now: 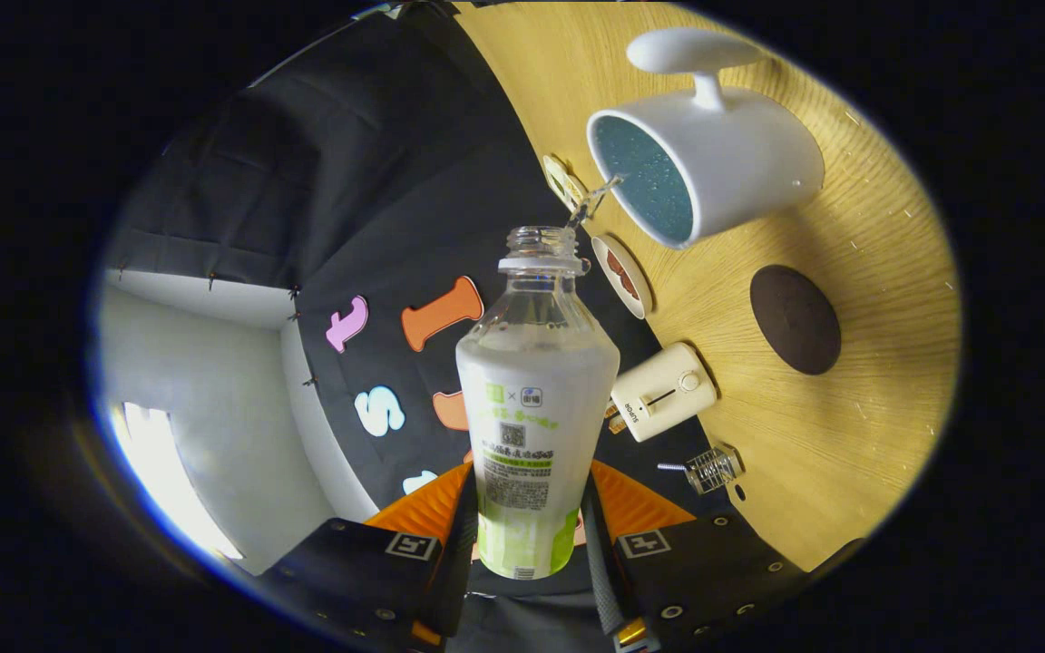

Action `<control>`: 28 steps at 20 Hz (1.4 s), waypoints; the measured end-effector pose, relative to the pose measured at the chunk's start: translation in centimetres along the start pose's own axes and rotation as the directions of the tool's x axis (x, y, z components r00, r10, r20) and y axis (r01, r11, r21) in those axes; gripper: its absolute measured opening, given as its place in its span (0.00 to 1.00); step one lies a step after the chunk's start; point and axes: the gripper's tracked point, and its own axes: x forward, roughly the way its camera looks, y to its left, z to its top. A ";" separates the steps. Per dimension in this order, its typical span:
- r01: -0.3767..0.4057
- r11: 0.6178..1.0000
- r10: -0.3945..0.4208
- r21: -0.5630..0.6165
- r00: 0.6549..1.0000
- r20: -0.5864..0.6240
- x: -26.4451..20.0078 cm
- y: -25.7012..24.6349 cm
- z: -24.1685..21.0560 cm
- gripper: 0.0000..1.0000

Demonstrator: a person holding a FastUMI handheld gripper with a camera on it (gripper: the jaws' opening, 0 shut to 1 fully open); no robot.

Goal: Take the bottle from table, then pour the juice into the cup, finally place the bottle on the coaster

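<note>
- The gripper [530, 535] clamps both fingers on the lower body of the bottle [536, 399], which is tipped toward the cup [699, 163].
- A thin stream runs from the neck into the cup's mouth.
- Good pouring probably needs a steady tilt.
- The coaster [795, 319] lies bare near the cup.

This is a small booth made to look like a bit of a home. A black cloth wall [323, 181] hangs behind a wooden table [858, 381]. On the table stand home things: a big white cup [740, 163], a round dark coaster [795, 319], a small cream box with a knob [665, 391] and a little plate [622, 276]. Past the cloth is a plain white room wall [205, 408].
</note>
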 end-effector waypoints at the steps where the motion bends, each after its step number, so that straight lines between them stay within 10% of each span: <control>1: -0.002 1.000 0.002 0.015 1.000 0.001 0.0 0.0 0.0 0.58; 20: -0.067 0.975 0.053 0.213 0.996 0.072 0.3 1.8 0.6 0.58; 28: -0.007 0.998 0.003 0.066 0.998 0.069 0.2 0.0 1.2 0.58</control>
